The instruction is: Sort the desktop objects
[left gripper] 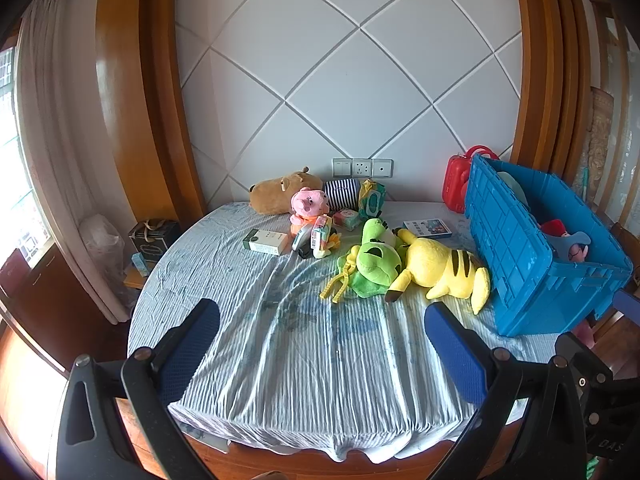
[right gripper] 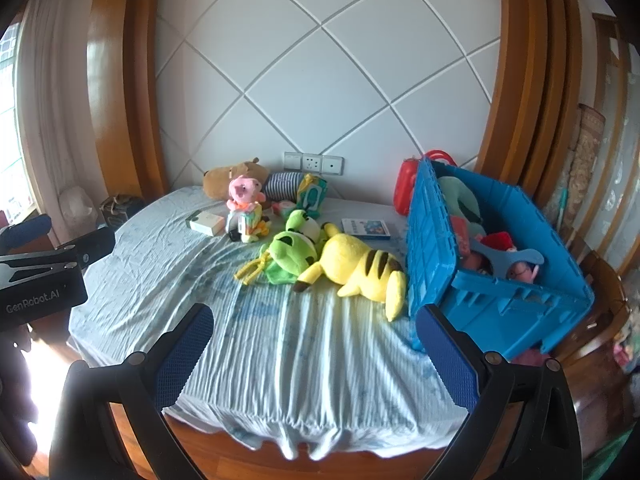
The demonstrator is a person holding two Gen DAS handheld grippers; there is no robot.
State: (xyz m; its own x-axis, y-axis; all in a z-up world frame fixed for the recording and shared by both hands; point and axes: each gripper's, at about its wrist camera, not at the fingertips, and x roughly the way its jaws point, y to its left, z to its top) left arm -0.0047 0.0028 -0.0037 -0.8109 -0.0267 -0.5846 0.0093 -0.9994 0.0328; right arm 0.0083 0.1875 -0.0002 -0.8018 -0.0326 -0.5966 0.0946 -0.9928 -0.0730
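The left gripper (left gripper: 322,344) sits at the bottom of its own view with its blue-padded fingers (left gripper: 192,344) spread wide and nothing between them; below them lies only the wrinkled, pale blue striped cloth (left gripper: 300,360) that covers the round wooden table (left gripper: 256,462). The right gripper (right gripper: 314,344) is likewise spread and empty at the bottom of its view, and the left gripper's black body shows at the left edge of that frame.

The things to sort lie in the middle and far part of the table. A yellow plush with dark stripes (left gripper: 440,270) lies on its side right of centre, just beside the blue plastic crate (left gripper: 516,256), which stands at the right edge of the table and tilts. Several soft toys (right gripper: 500,256) already lie inside the crate. Touching the yellow plush on its left is a green frog plush (left gripper: 374,260) with a yellow cord. Behind them lies a small book (left gripper: 428,228), flat on the cloth.

Further left, near the frame's centre, a pink pig plush (left gripper: 308,204) sits upright among small cartons and packets (left gripper: 322,236), with a white and green box (left gripper: 266,241) lying beside them. Against the wall lie a brown plush (left gripper: 284,194), a black-and-white striped pouch (left gripper: 342,194) and a green pack of wipes (left gripper: 372,200). A red toy case (left gripper: 456,184) stands behind the crate. Three wall sockets (left gripper: 362,168) sit on the white quilted panel above.
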